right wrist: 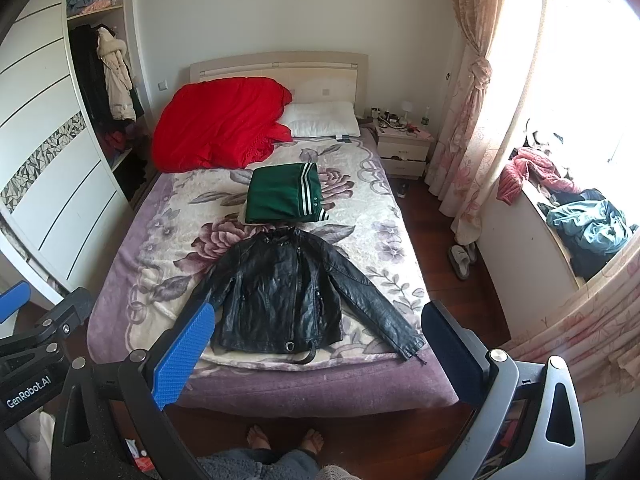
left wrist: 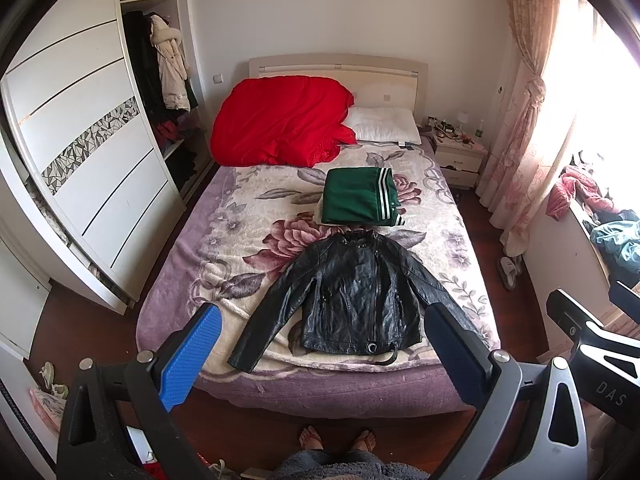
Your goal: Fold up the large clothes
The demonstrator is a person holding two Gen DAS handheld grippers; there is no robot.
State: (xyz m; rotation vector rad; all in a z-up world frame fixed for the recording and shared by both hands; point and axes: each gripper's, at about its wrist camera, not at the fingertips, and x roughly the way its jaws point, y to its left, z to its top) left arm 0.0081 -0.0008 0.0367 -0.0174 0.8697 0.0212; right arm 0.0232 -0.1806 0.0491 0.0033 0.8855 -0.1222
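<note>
Jacket (left wrist: 356, 300) of black leather lying face up, sleeves spread, near the foot of the bed (left wrist: 208, 264), just below a folded green garment (left wrist: 356, 200); likely handling heavy, stiffish and slick, so pinching cuffs or hem corners rather than smooth panels; left gripper (left wrist: 320, 356) and right gripper (right wrist: 316, 354) both hanging agape and empty above the bed's edge; reading "GenRobot.AI" and "DAS" on the tools

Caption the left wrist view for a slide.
Open left gripper above a black leather jacket spread flat on the bed, folded green garment behind.
</note>
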